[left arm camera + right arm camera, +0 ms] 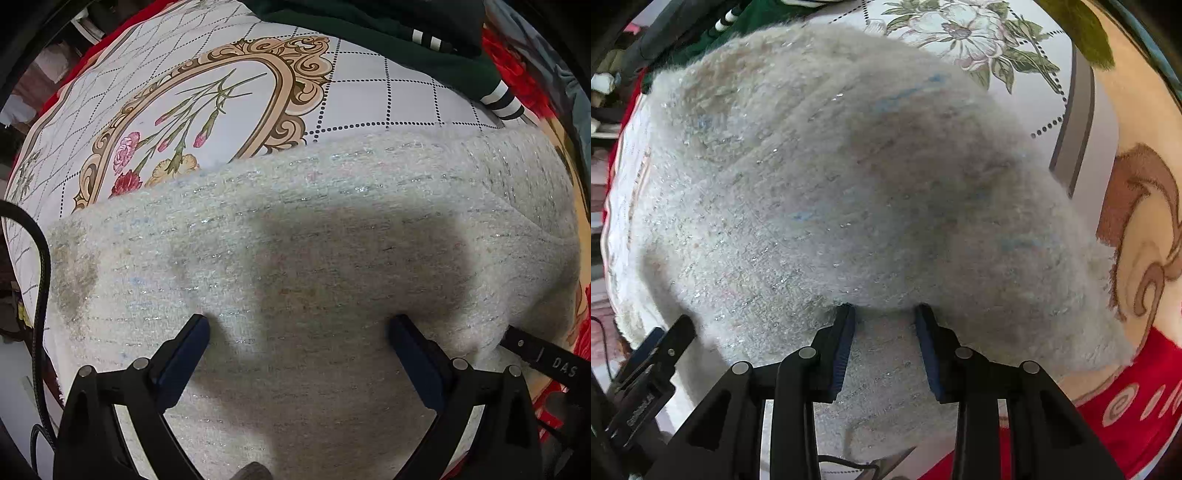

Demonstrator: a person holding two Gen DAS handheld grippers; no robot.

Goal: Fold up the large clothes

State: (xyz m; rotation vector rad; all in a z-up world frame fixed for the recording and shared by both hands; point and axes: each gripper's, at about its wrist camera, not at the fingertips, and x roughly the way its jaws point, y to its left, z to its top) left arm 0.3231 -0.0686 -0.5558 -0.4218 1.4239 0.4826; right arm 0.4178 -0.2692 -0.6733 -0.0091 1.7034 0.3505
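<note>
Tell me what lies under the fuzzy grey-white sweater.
The fuzzy grey-white knitted sweater lies on a white floral bedsheet with a dotted grid and an ornate tan frame. The print runs under the sweater's edge; whatever lies beneath its middle is covered. A dark green striped-cuff garment lies beyond it.

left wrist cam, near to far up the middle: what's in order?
left gripper, open → fuzzy grey sweater → floral bedsheet → dark green garment with white-striped cuffs.

One fuzzy grey sweater, one dark green garment, one floral bedsheet, two grippers
</note>
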